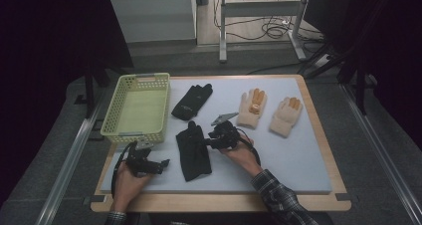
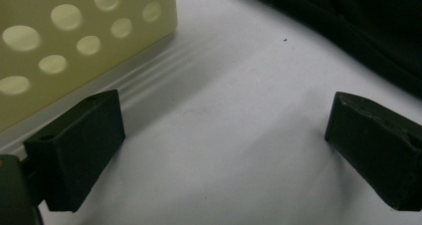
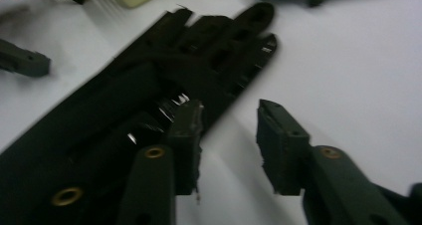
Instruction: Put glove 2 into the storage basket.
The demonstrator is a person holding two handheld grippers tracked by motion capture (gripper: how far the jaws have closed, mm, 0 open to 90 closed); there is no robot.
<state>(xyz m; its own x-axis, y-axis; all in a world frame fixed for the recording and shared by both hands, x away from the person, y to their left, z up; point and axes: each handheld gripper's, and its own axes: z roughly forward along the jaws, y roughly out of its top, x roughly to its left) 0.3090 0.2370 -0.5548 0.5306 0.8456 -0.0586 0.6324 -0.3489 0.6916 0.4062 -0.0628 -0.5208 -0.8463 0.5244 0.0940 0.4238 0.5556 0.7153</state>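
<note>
My right gripper (image 3: 226,135) sits at the near black glove (image 1: 193,153), lying flat mid-mat just right of the yellow basket (image 1: 134,110); jaws parted, 1 over the glove's edge, the other over bare mat (image 1: 298,155), nothing pinched. My left gripper (image 2: 219,150) rests near the basket's front corner, jaws spread wide over bare mat. 2nd black glove (image 1: 191,101) lies beyond; 2 cream gloves (image 1: 268,111) lie right.
</note>
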